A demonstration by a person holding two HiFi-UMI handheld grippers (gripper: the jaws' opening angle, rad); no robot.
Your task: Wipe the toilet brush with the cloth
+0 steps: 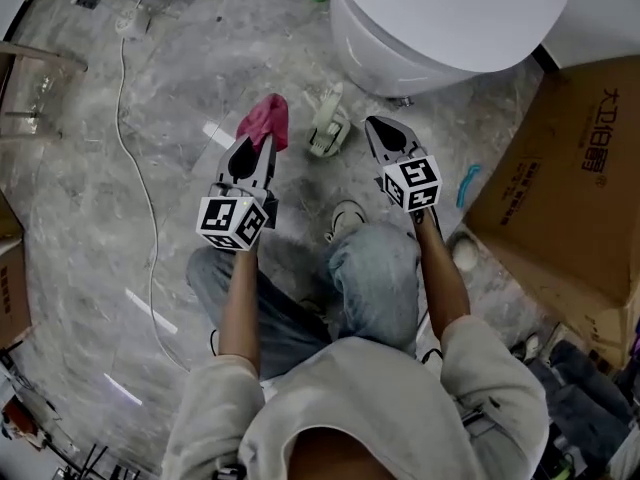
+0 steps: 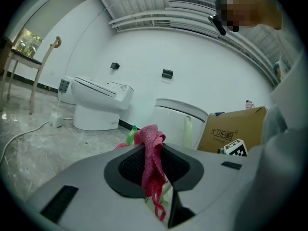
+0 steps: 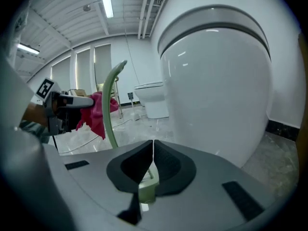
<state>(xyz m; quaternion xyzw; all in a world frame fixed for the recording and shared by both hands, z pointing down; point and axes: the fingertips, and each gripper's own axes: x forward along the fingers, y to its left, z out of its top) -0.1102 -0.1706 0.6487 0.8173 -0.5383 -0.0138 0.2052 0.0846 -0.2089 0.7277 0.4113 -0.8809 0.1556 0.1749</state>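
Brush [image 1: 328, 126], pale green with a curved handle, stands on the marbled floor [image 1: 180, 98]. Your left tongs [image 1: 266, 146] pinch the knitted pink cloth [image 1: 266, 118]; your right tongs [image 1: 371, 123] are closed and empty.

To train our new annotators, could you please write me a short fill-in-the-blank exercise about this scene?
1. The left gripper is shut on the pink ___.
2. The right gripper has its jaws ___.
3. The pale green toilet brush stands on the ___, near the toilet.
4. A cardboard ___ sits at the person's right.
Missing words: cloth; shut; floor; box.
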